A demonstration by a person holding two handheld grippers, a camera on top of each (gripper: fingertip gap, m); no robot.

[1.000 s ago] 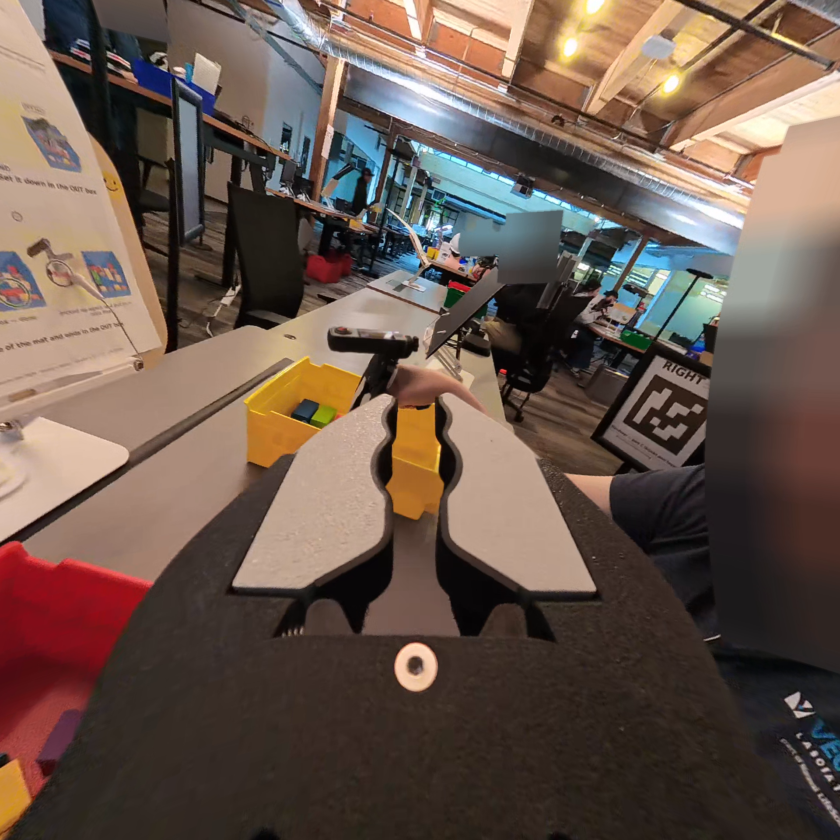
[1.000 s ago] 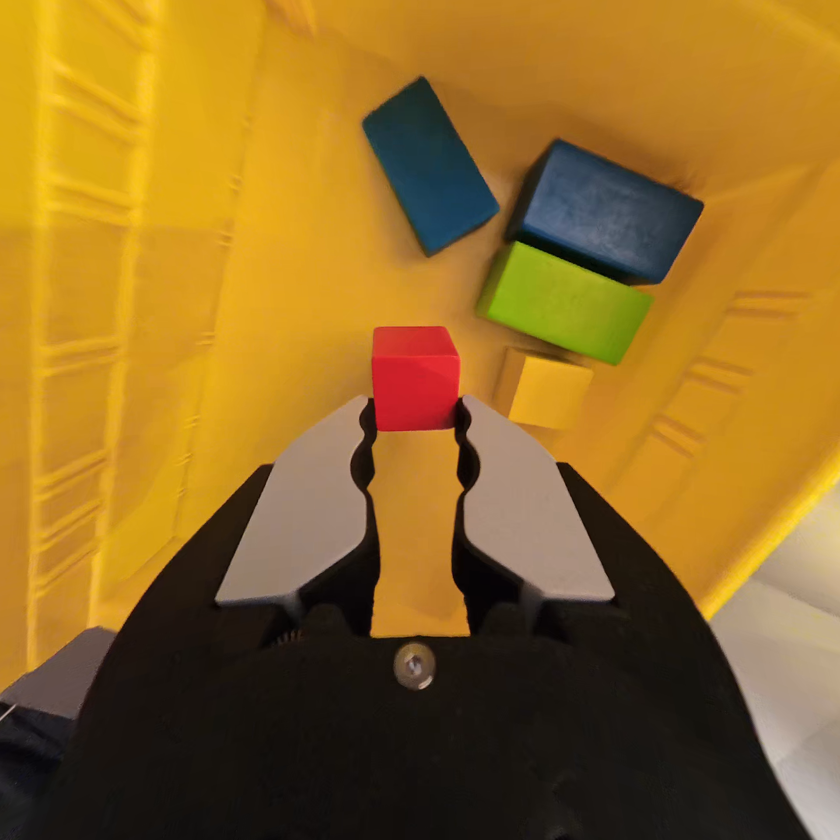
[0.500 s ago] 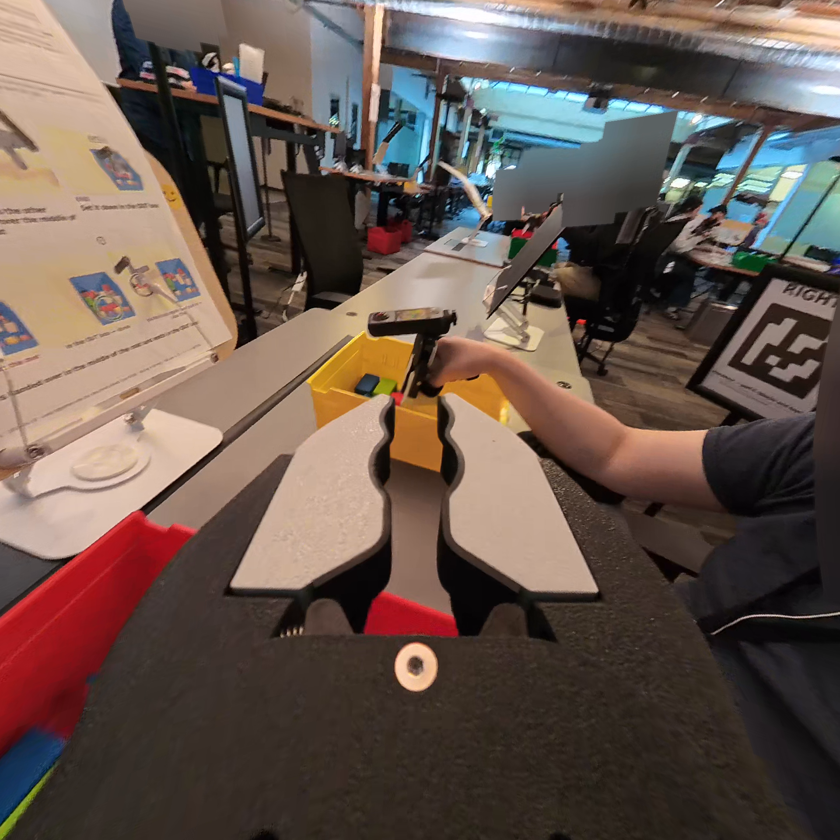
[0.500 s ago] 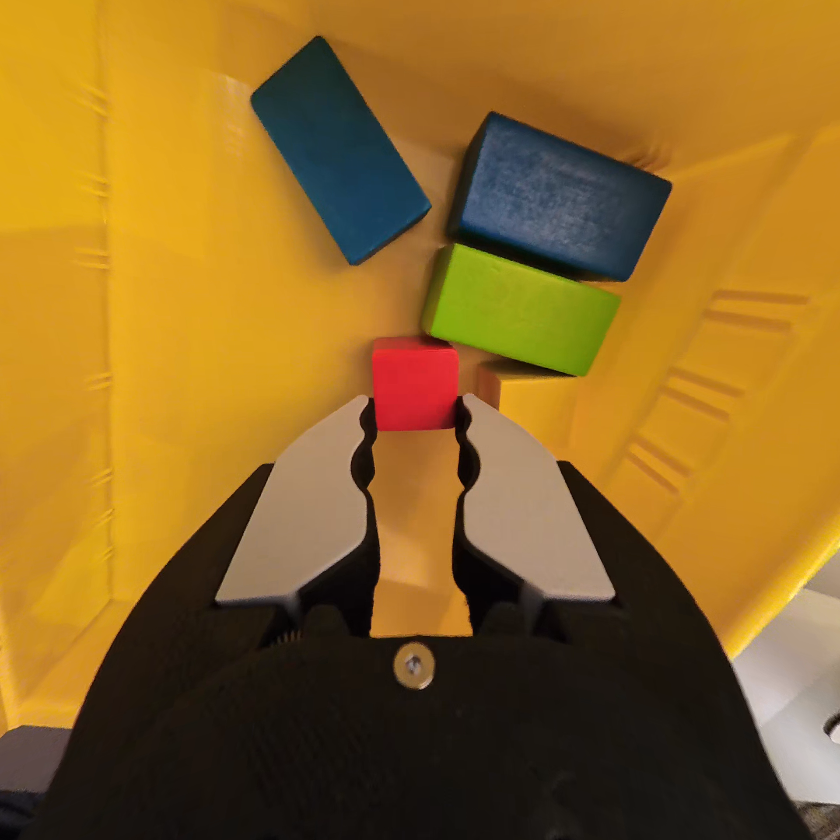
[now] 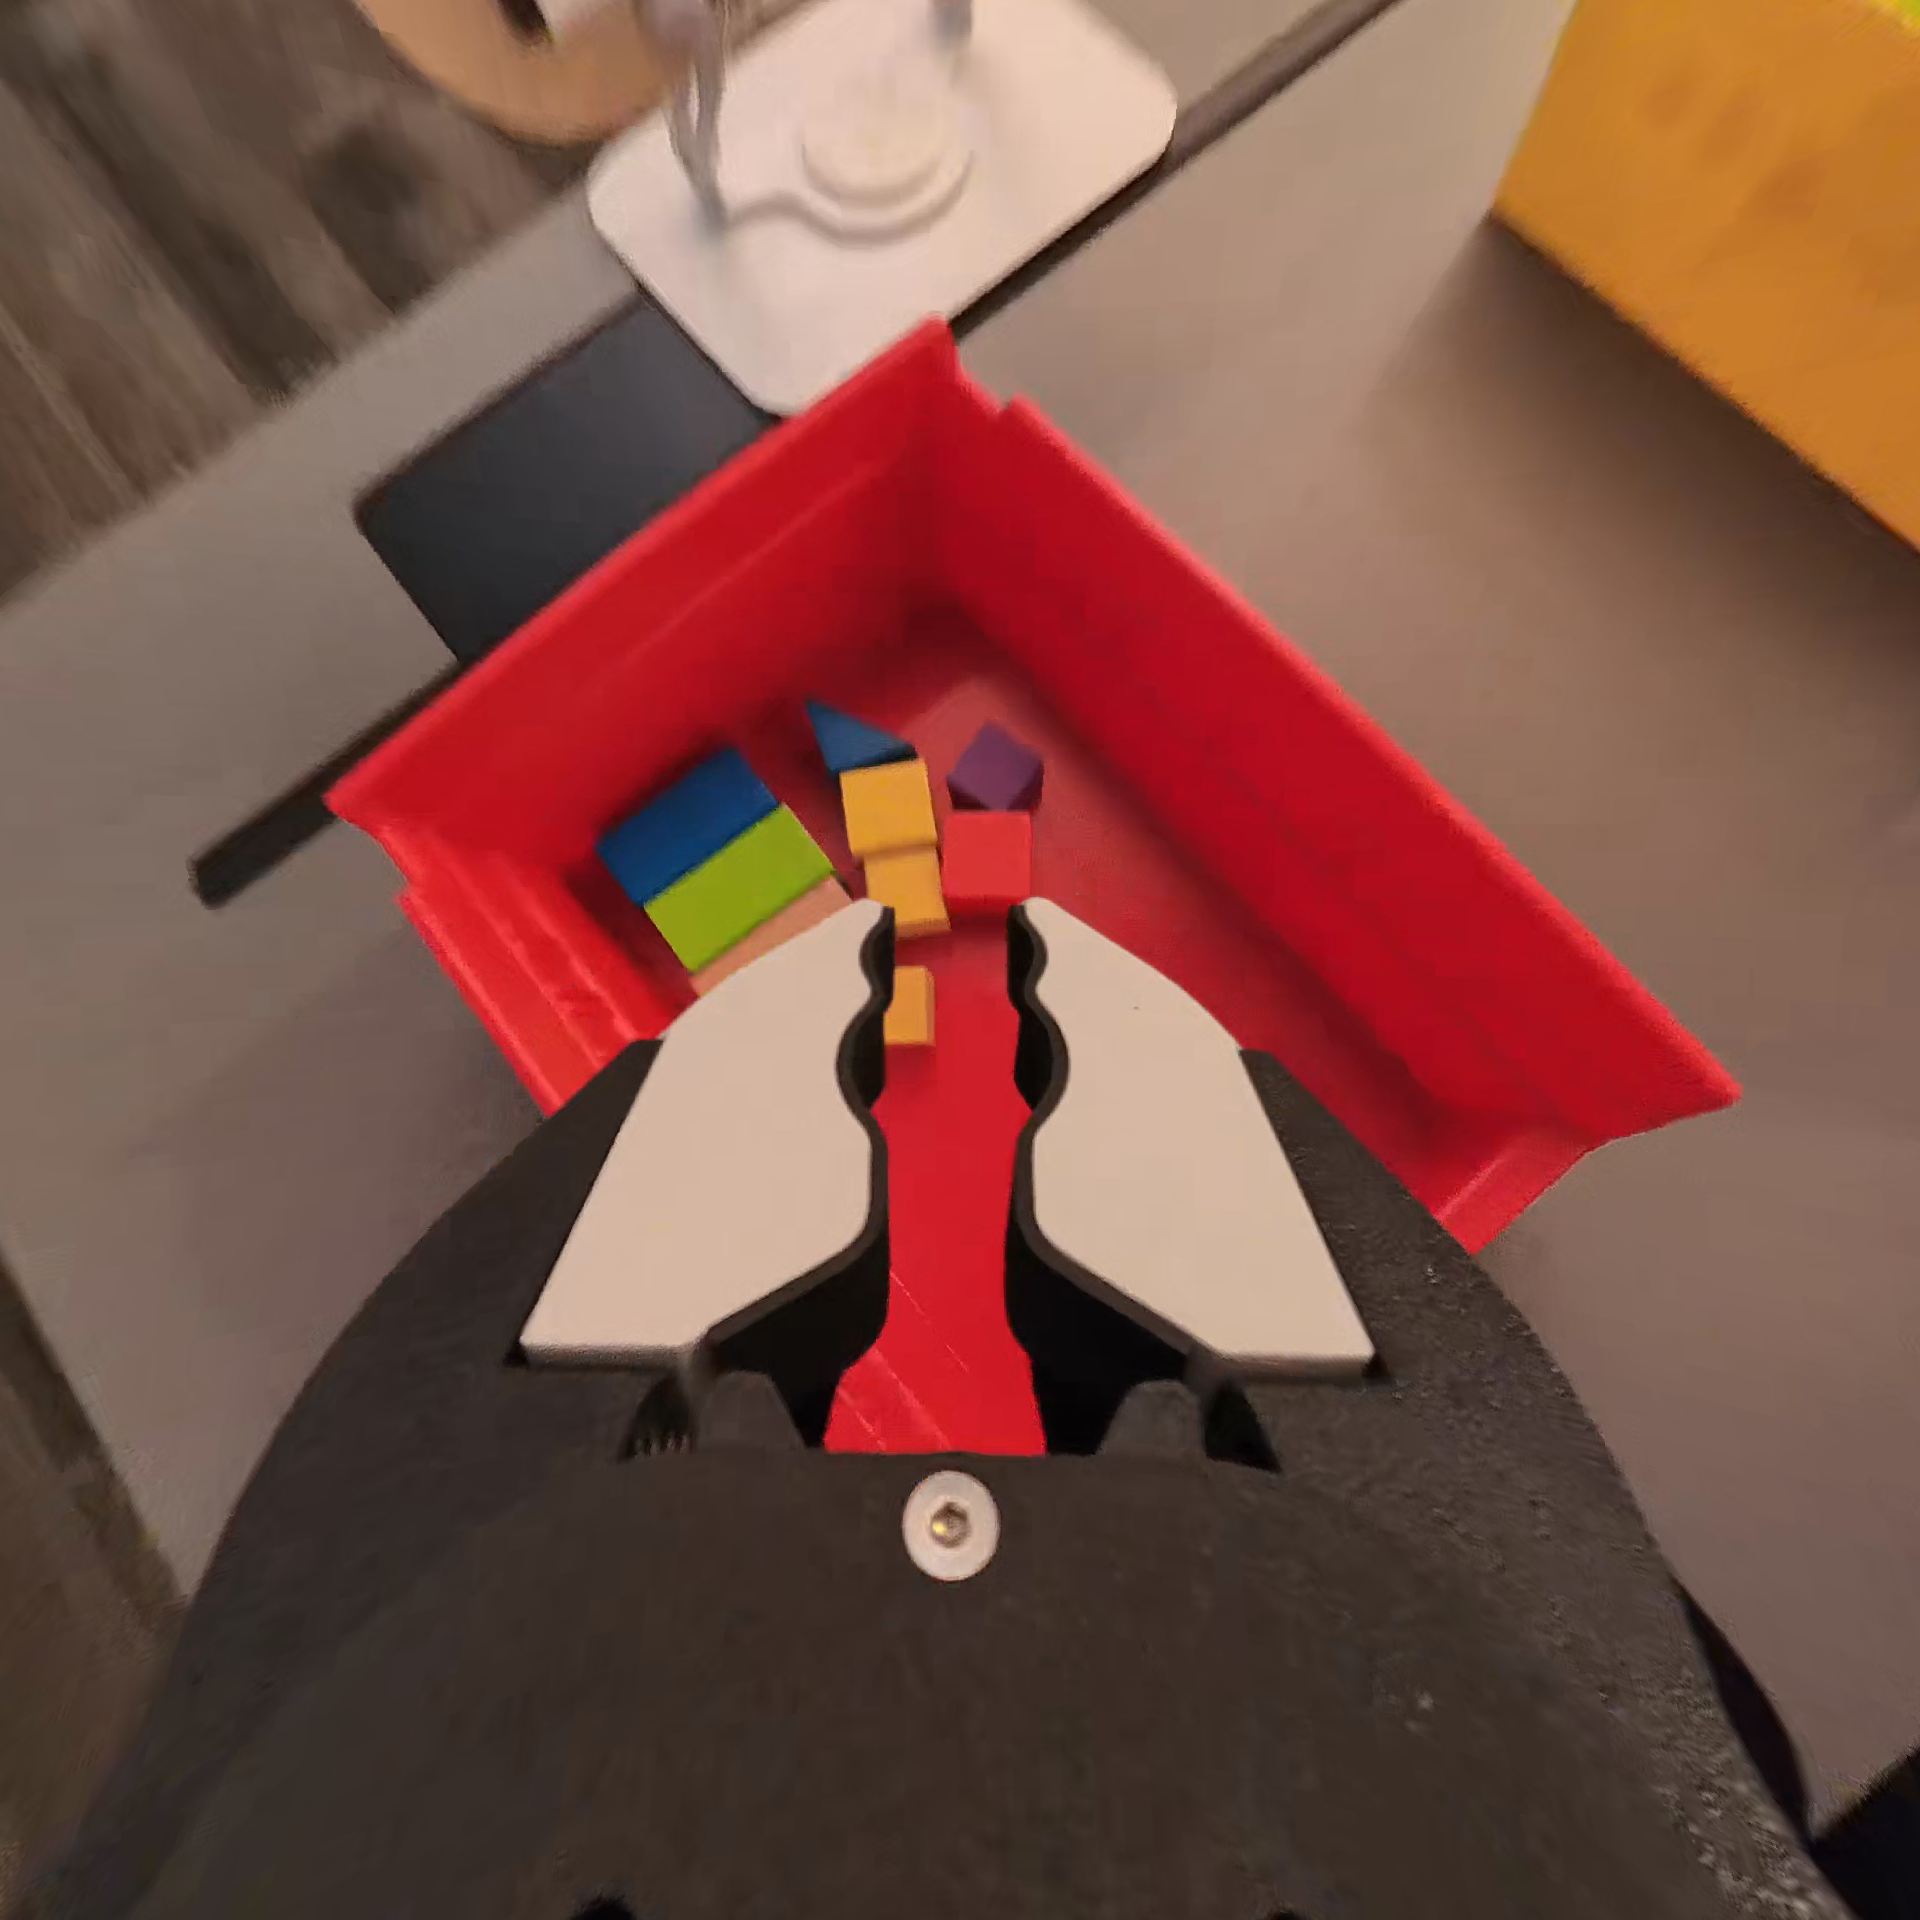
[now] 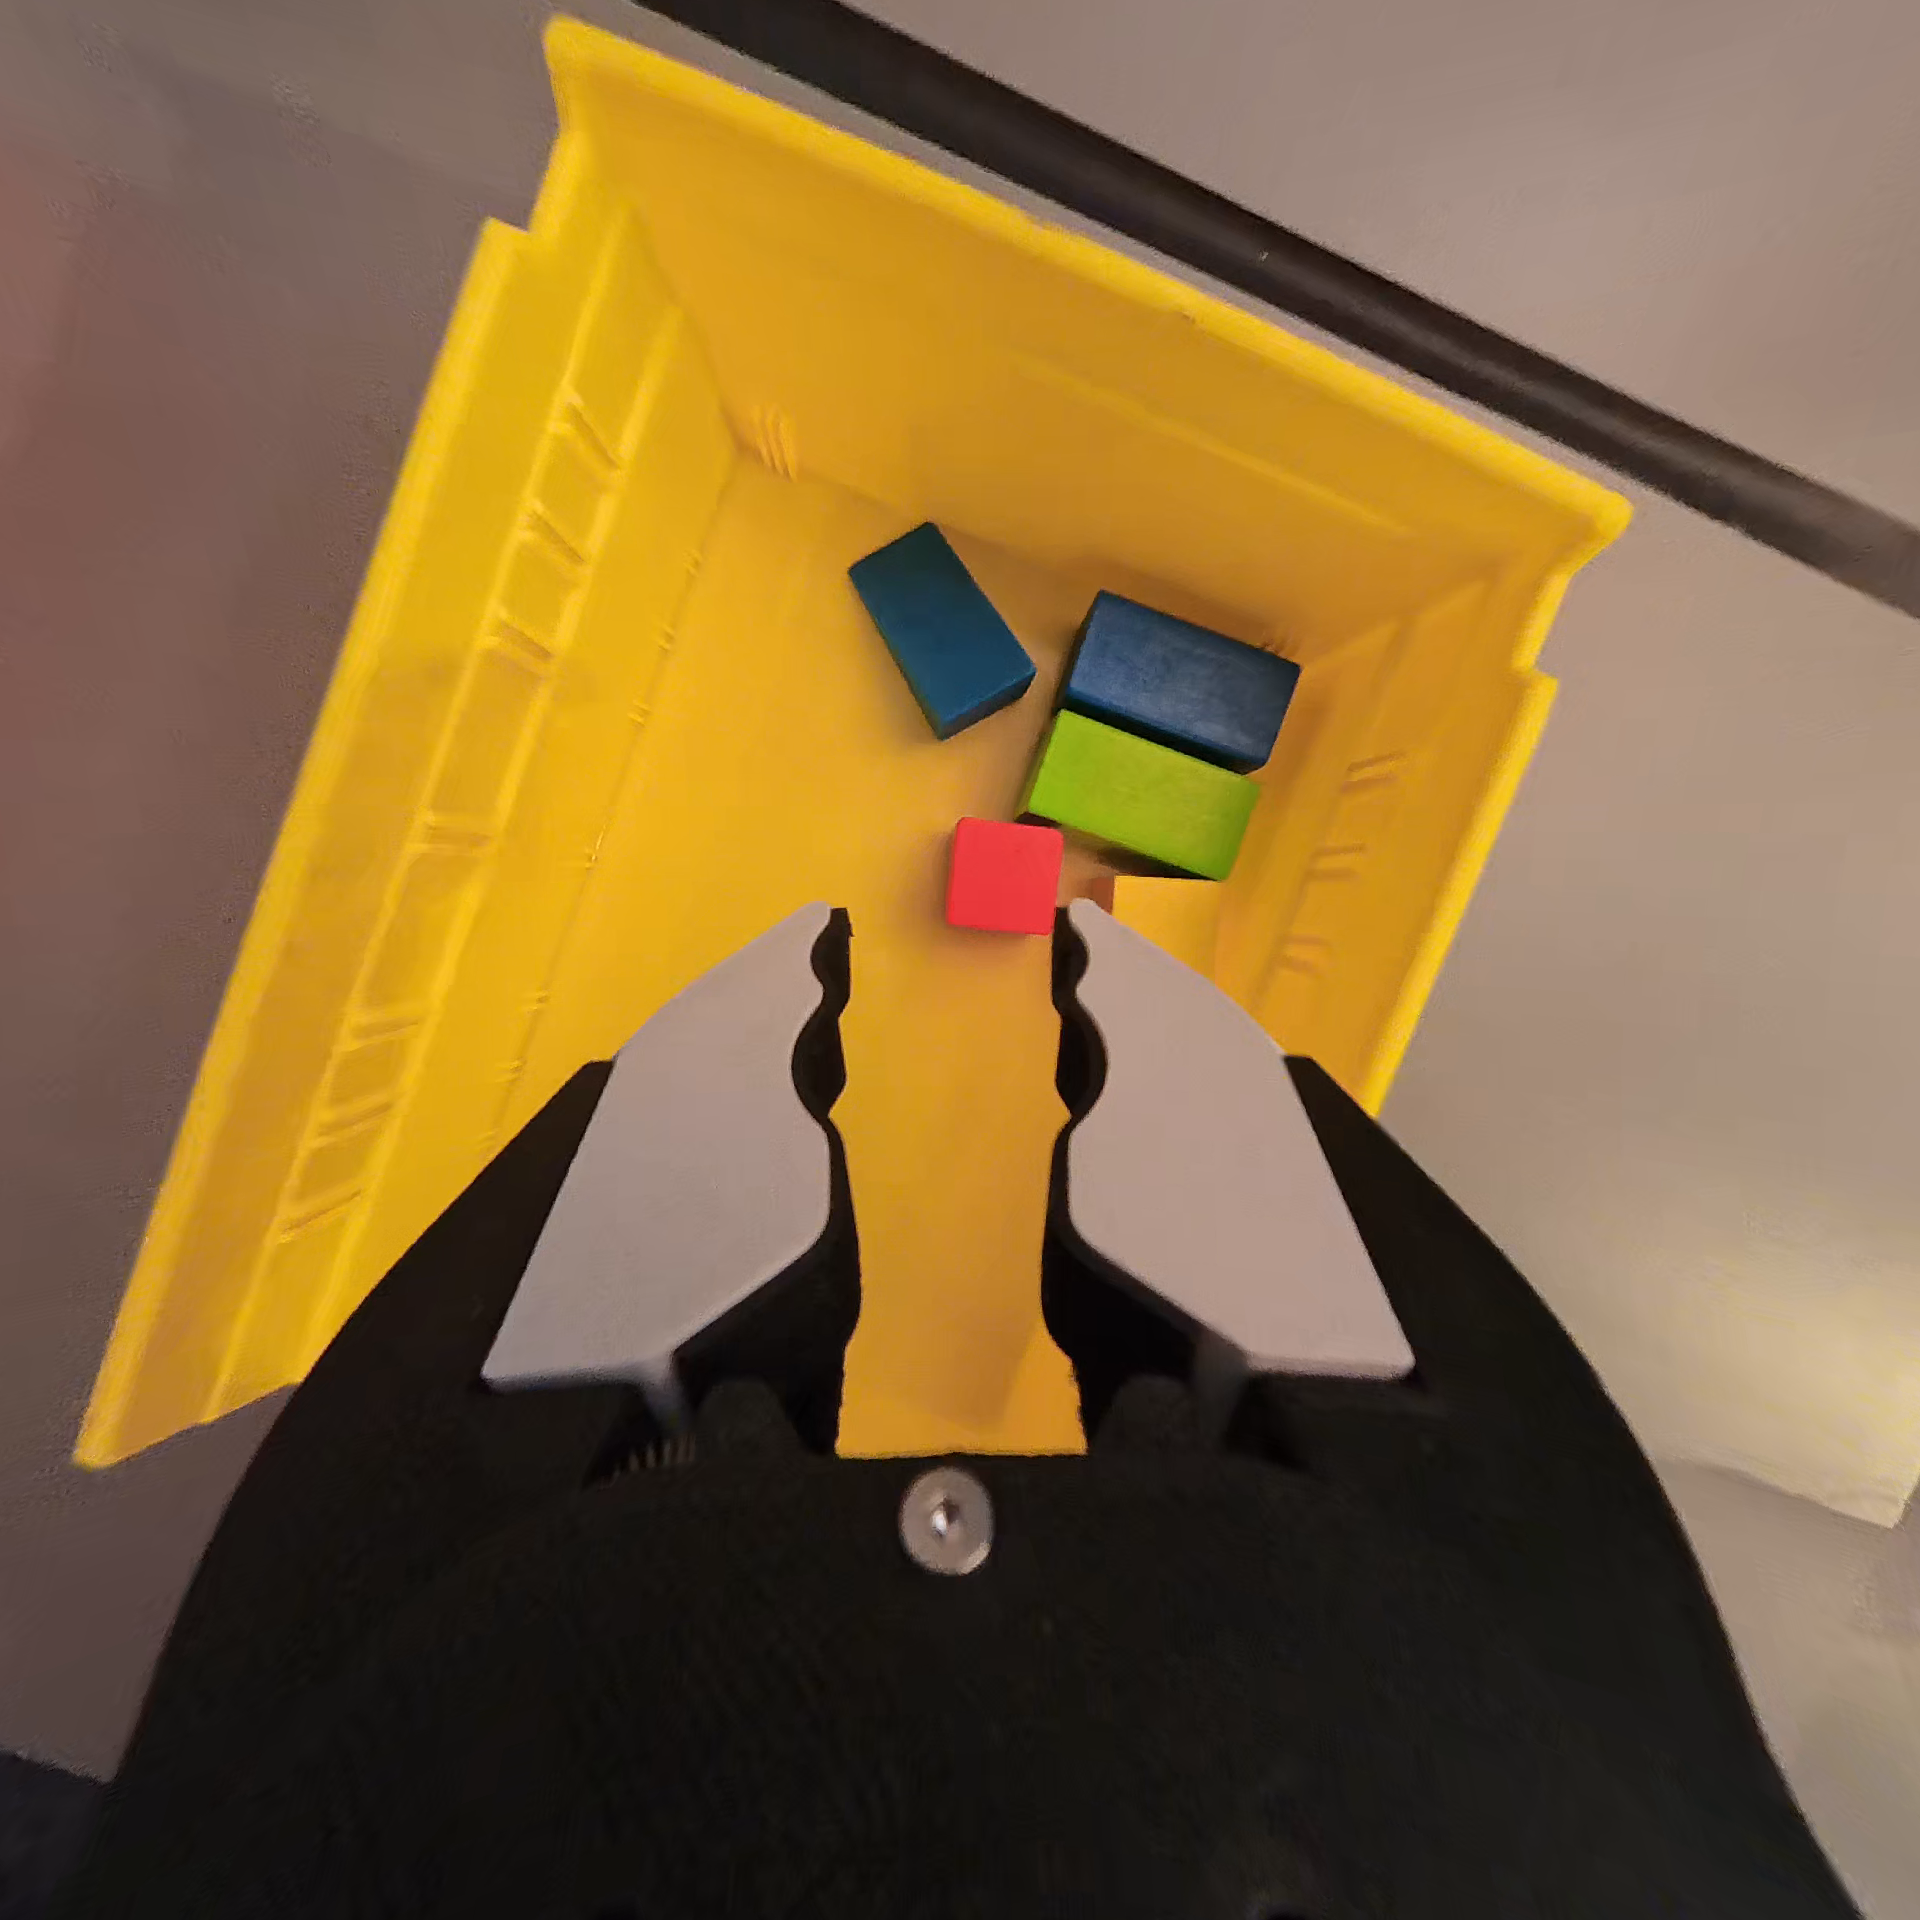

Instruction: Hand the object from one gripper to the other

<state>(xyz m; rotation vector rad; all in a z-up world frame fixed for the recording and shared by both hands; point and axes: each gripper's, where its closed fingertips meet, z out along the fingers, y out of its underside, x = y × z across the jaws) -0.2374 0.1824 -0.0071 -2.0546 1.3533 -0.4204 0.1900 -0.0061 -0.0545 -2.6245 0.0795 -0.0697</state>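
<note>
My right gripper is open and empty, held above the yellow bin. A small red cube lies on the bin floor just beyond the fingertips, apart from them. My left gripper points down into the red bin, with its jaws a narrow gap apart and nothing between them. Just past its tips lie a red cube, two orange-yellow blocks and a small orange block. Neither gripper shows in the other's view.
The yellow bin also holds a green block, a dark blue block, a teal-blue block and a half-hidden yellow cube. The red bin also holds blue, green and purple blocks. A white stand base lies beyond it.
My right gripper has let go of the red cube and pulled back up out of the yellow bin. My left gripper has swung from facing across the room to looking down into the red bin.
</note>
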